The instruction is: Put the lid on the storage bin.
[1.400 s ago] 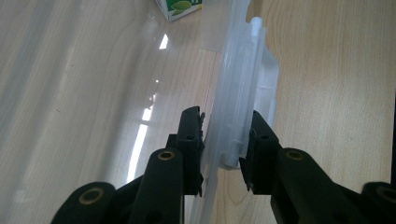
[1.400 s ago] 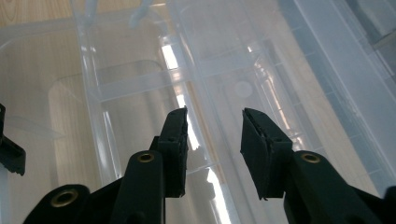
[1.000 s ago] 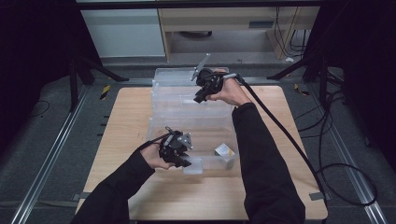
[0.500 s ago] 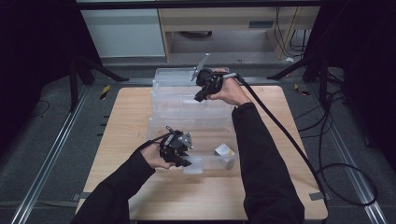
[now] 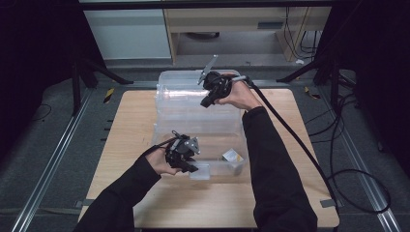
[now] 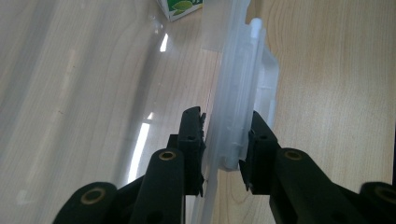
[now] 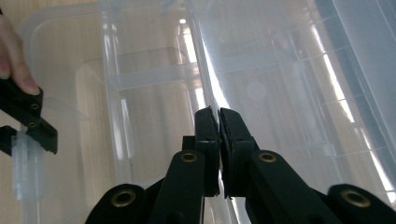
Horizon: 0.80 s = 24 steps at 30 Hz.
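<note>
At the near rim of the box: one gripper steadies it, the other pinches the lid's edge

At about 6 o'clock on the surface (image 5: 121,121), the left gripper (image 5: 186,162) is clamped narrow on the near rim handle (image 6: 243,116) of the clear storage box (image 5: 203,130), one jaw inside the wall and one outside, most likely to hold the box steady. Up at 12 o'clock the right gripper (image 5: 209,99) has just been closing; its jaws now stand almost together on the thin edge of the clear lid (image 7: 205,88), which looks tilted up at the box's far side, seemingly so it can be swung or lifted. Inside the box, toward 4 o'clock, lies a small carton (image 5: 233,156).
</note>
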Each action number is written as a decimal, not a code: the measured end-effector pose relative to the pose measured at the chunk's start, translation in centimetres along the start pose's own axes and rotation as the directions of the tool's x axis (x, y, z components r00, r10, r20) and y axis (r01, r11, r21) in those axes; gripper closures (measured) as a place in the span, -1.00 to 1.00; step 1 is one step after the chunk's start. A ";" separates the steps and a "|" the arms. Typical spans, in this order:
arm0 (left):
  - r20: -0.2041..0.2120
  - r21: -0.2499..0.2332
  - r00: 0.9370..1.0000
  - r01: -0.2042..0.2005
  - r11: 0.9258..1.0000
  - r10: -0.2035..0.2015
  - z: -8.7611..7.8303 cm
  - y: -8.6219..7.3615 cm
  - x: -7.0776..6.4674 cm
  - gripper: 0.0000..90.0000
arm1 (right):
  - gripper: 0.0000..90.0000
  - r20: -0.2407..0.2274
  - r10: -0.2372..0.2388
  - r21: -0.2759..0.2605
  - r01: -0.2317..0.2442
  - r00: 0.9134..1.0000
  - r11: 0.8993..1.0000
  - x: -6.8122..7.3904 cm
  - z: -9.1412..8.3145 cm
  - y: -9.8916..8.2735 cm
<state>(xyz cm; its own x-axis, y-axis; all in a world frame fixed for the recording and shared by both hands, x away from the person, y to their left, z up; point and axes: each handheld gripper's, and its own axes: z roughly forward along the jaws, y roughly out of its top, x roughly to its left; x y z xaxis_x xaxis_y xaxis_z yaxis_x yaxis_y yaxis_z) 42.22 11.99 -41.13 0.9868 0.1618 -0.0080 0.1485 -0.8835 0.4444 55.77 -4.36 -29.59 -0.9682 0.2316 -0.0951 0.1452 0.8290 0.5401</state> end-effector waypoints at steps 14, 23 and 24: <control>-0.002 -0.004 1.000 0.004 1.000 -0.005 0.0 0.0 0.0 0.60 | 0.96 -0.019 -0.047 0.006 0.047 0.999 0.999 2.1 -0.9 0.0; 0.002 -0.007 1.000 0.004 1.000 -0.004 0.0 -0.1 0.0 0.60 | 0.97 -0.007 -0.060 0.014 0.060 0.998 0.998 3.6 -1.2 -0.1; 0.003 -0.008 1.000 0.006 1.000 -0.006 0.1 -0.1 0.0 0.60 | 0.97 -0.008 -0.059 0.014 0.059 0.998 0.998 3.7 -1.2 -0.1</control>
<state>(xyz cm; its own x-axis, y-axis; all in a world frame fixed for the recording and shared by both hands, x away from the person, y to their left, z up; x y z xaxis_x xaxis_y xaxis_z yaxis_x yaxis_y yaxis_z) 42.23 12.04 -41.21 0.9861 0.1655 -0.0131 0.1535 -0.8788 0.4518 51.91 -4.18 -29.01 -0.9767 0.1781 -0.1202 0.0905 0.8484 0.5215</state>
